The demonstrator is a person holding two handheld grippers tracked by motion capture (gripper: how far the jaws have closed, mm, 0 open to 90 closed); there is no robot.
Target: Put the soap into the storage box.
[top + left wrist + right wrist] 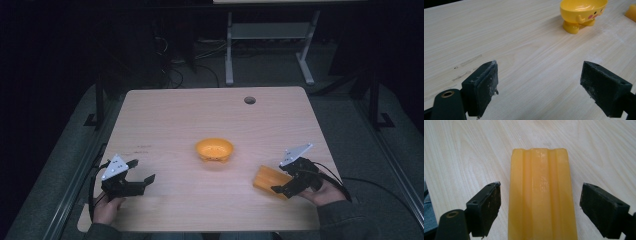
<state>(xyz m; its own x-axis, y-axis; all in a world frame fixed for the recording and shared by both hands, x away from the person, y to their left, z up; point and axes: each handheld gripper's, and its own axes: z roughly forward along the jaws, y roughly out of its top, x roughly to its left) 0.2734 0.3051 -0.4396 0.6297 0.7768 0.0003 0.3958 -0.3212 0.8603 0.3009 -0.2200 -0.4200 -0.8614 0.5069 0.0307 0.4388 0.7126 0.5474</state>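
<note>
- The right claw (540, 212) stands apart, one jaw on either side of the yellow bar (541, 195), neither touching it.
- The bar lies flat on the worktop (165, 125), at about 4 o'clock from the bowl (214, 149).
- It looks like stiff, waxy soap: light, probably slippery, so grip across the long sides, mid-length.
- The left claw (539, 87) is apart too, over bare worktop with nothing between its jaws.
- The bar's near end is cut off in the right gripper view.
</note>
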